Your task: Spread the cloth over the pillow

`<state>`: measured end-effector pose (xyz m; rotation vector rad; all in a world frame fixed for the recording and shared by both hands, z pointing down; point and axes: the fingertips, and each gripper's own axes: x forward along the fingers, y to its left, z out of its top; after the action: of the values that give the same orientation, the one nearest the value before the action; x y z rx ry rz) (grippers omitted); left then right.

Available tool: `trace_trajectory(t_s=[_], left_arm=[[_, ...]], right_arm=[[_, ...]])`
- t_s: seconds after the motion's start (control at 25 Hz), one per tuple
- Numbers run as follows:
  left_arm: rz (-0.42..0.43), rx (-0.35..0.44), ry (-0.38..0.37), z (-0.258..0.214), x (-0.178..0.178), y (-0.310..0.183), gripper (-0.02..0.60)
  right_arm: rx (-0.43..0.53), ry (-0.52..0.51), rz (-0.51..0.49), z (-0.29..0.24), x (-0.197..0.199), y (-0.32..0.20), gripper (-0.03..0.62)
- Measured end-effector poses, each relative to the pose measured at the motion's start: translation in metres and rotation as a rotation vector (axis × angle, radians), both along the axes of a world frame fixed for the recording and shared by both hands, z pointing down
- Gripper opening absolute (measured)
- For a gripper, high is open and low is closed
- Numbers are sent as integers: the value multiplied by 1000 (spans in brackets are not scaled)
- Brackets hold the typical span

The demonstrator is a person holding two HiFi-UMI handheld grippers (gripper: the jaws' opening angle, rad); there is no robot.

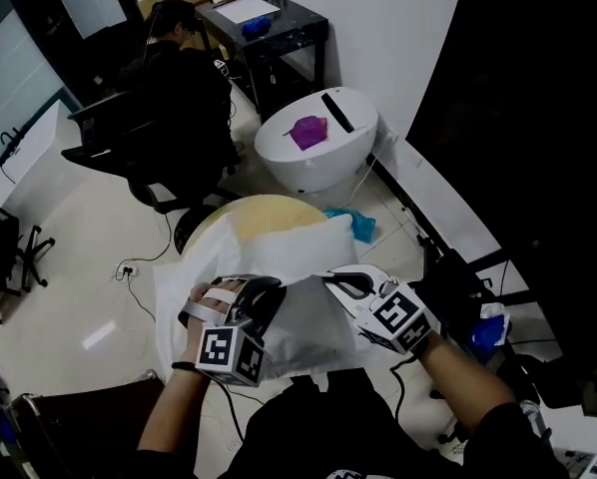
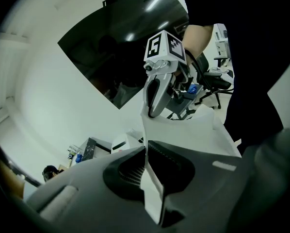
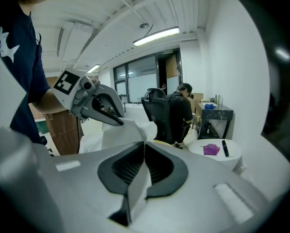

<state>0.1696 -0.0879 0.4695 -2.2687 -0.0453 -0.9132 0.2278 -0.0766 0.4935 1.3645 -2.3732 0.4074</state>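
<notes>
Far left in the head view, a person [image 1: 184,78] is sitting in a black chair [image 1: 144,158], back to the camera. Nearer, the left gripper [image 1: 271,292] is hanging over the near left part of the pillow [image 1: 284,239], jaws together and clamped on an edge of the white cloth [image 1: 313,325]. In the left gripper view the fabric is passing as a thin sheet between the closed pads and running up toward the other gripper. The cloth is hanging between both grippers and draping over the near half of the pillow. The pillow's far half is showing bare. The pillow is lying on a round tan bench [image 1: 264,208]. The right gripper [image 1: 330,279] is sitting near the left one, just to its right, jaws also together and pinching a fold of the cloth. The right gripper view is showing that white fold caught between the pads. Further right, a teal rag [image 1: 355,224] is lying just beside the pillow's far right corner. Beyond it, a white pod [image 1: 313,163] is carrying a purple object [image 1: 307,131] and a black bar [image 1: 338,111].
</notes>
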Motion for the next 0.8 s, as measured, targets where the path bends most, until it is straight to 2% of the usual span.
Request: trace_trajectory(t_s=[0.12, 0.24, 0.4, 0.6, 0.68, 0.8], left_arm=[[-27, 8, 39, -12, 10, -9, 70], [-54, 11, 60, -19, 14, -16, 74], [-80, -14, 22, -3, 14, -17, 74], [-93, -45, -18, 19, 20, -12, 74], [-116, -23, -2, 17, 27, -16, 74], [-189, 32, 69, -4, 33, -35, 74]], right_arm=[[7, 23, 57, -6, 32, -16, 15], [20, 67, 106, -13, 70, -36, 15], [5, 135, 121, -7, 110, -64, 15], [-70, 226, 91, 32, 140, -92, 15], [-104, 250, 72, 49, 143, -99, 15], [-136, 250, 103, 66, 155, -109, 15]])
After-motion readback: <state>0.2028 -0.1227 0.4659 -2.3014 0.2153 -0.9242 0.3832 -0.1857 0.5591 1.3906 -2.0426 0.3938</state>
